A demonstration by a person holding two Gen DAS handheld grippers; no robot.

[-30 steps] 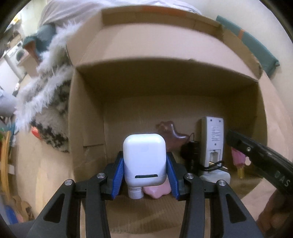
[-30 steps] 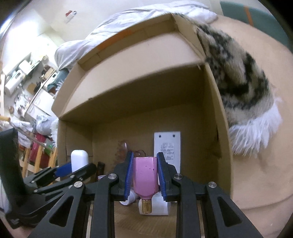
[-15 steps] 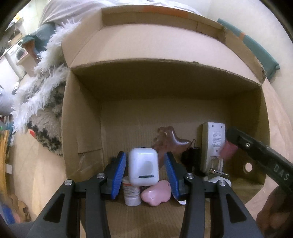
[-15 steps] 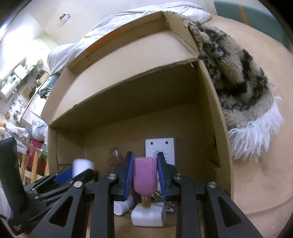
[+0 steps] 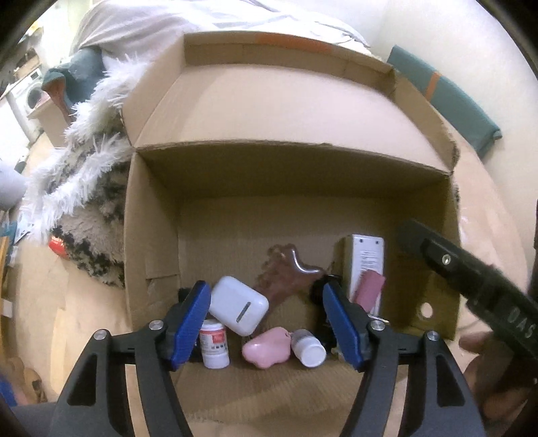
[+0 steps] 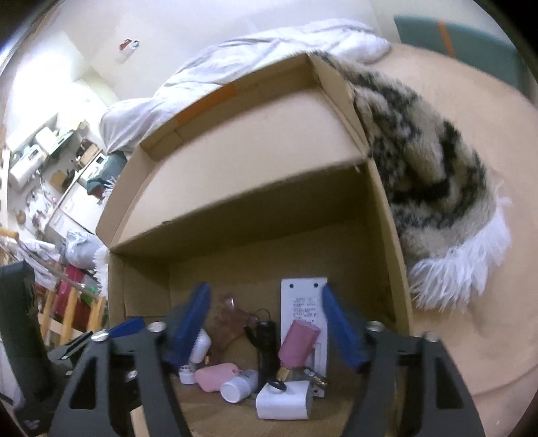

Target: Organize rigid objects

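Note:
An open cardboard box (image 5: 151, 235) (image 6: 386, 235) holds the objects. My left gripper (image 5: 267, 322) is open; a white earbud case (image 5: 238, 305) lies free between its fingers, tilted on a small white bottle (image 5: 214, 343). My right gripper (image 6: 265, 331) is open; a pink tube (image 6: 297, 344) (image 5: 368, 290) leans free against a white flat device (image 6: 304, 302) (image 5: 364, 259). A pink soft shape (image 5: 267, 346) (image 6: 215, 376), a lying white bottle (image 5: 307, 346) (image 6: 238, 386), a brown star shape (image 5: 285, 279), a black cylinder (image 6: 265, 343) and a white charger block (image 6: 282, 403) are inside.
A shaggy black-and-white rug (image 5: 77, 188) (image 6: 433, 168) lies under and beside the box. A white-covered bed (image 5: 168, 30) is behind. The right tool's body (image 5: 470, 279) crosses the left wrist view at right. Cluttered shelves (image 6: 43, 158) stand at the far left.
Both grippers have opened and pulled back. The earbud case dropped onto the objects in the box and the pink tube dropped to lean on the white device.

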